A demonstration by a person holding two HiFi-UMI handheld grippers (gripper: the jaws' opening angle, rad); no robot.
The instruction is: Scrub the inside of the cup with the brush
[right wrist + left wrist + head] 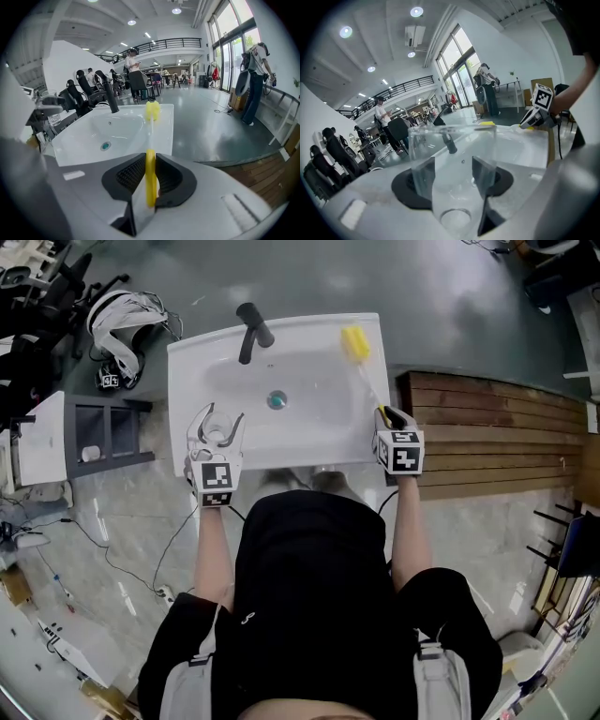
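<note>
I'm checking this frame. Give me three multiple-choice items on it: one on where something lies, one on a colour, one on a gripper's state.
1. Where does the yellow head of the brush lie?
A. In the basin by the drain
B. On the back right rim of the sink
C. Inside the cup

2. What colour is the faucet?
A. Black
B. Chrome
C. White

3. What is the left gripper doing?
A. Open and empty
B. Shut on the clear cup
C. Shut on the faucet

Answers:
1 B: the head view shows the yellow head on the sink's far right corner, outside the basin.
2 A: the faucet stands dark against the white sink.
3 B: the left gripper view shows both pads against the glass walls of the cup.
</note>
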